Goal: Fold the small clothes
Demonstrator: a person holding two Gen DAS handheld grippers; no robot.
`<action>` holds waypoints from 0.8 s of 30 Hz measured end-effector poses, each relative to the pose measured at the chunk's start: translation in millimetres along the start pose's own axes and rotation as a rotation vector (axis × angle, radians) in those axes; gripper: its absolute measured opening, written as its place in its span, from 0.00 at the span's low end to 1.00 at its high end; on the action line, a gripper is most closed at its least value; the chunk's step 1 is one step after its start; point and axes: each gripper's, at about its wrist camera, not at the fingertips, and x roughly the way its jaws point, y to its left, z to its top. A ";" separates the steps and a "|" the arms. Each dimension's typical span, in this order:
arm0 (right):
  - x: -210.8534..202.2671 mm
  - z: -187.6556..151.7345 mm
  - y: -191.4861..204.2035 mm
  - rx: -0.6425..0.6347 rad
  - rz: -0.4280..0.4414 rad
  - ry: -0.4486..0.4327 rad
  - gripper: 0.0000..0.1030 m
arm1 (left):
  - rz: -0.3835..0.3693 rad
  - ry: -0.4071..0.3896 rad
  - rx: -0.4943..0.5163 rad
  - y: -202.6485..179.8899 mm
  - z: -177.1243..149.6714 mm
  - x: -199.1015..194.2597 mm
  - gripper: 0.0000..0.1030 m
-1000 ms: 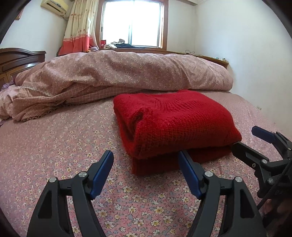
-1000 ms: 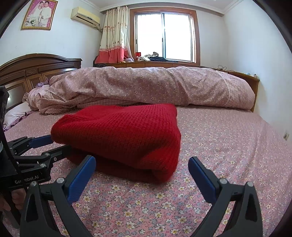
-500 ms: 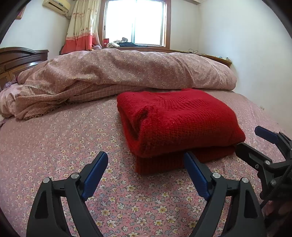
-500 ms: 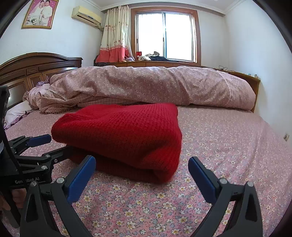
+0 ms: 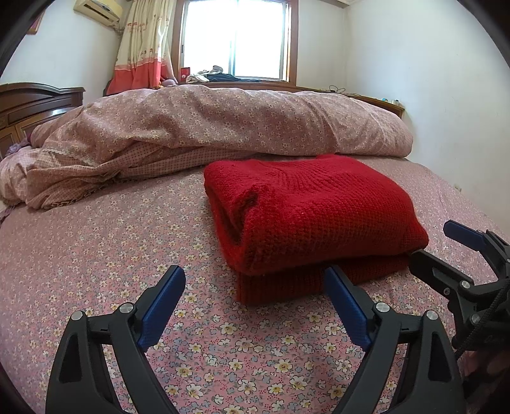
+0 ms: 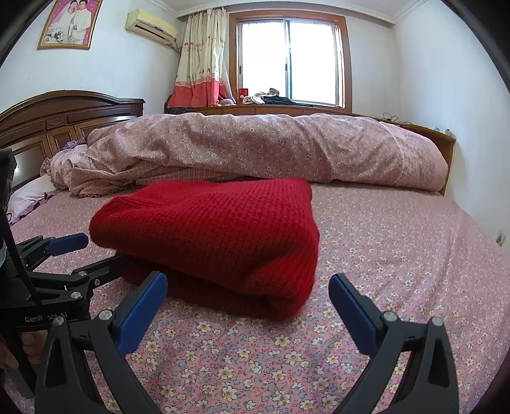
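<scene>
Bedroom, daylit; white walls, 1 window (image 6: 288,62) at the far side, curtain (image 6: 199,60) drawn to its left, air conditioner (image 6: 151,24) and 1 framed portrait (image 6: 69,24) high on the wall.

Item 1: bed (image 5: 95,254), flowered pink sheet, serving as the work surface. Dark wooden headboard (image 6: 63,117) at the left.

Item 2: quilt (image 5: 223,124), same flowered print, heaped in a long roll along the far side of the bed. Judged to be pushed back to leave the near sheet free for folding.

Item 3: red sweater (image 5: 312,207), knitted, lying on the sheet just in front of the quilt. Folded into a thick rectangular bundle of several layers, top layer overhanging the lower one at the near edge. Folding looks complete or close to it; the bundle sits square and unheld.

Item 4: left gripper (image 5: 253,296), blue-padded jaws spread wide, holding nothing. It sits low over the sheet at the near left corner of the sweater, its right finger just beside the lower layer; contact cannot be told.

Item 5: right gripper (image 6: 247,297), jaws likewise spread wide and empty, low over the sheet facing the near right corner of the sweater. Both tools flank the near edge, a placement suited to a final squaring or to letting go.
</scene>
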 end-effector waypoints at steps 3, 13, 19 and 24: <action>0.1 -0.4 -0.2 0.001 0.000 0.003 1.00 | 0.000 0.000 0.000 -0.2 0.0 0.0 0.83; -0.1 -0.8 -0.4 0.000 0.001 0.006 1.00 | -0.002 0.002 0.000 0.5 0.2 0.9 0.83; 0.8 -0.3 -0.4 -0.001 0.001 0.008 1.00 | -0.003 0.005 -0.001 1.0 0.4 2.1 0.83; 1.0 -0.4 -0.6 -0.001 0.001 0.009 1.00 | -0.003 0.002 -0.001 1.2 0.1 2.3 0.83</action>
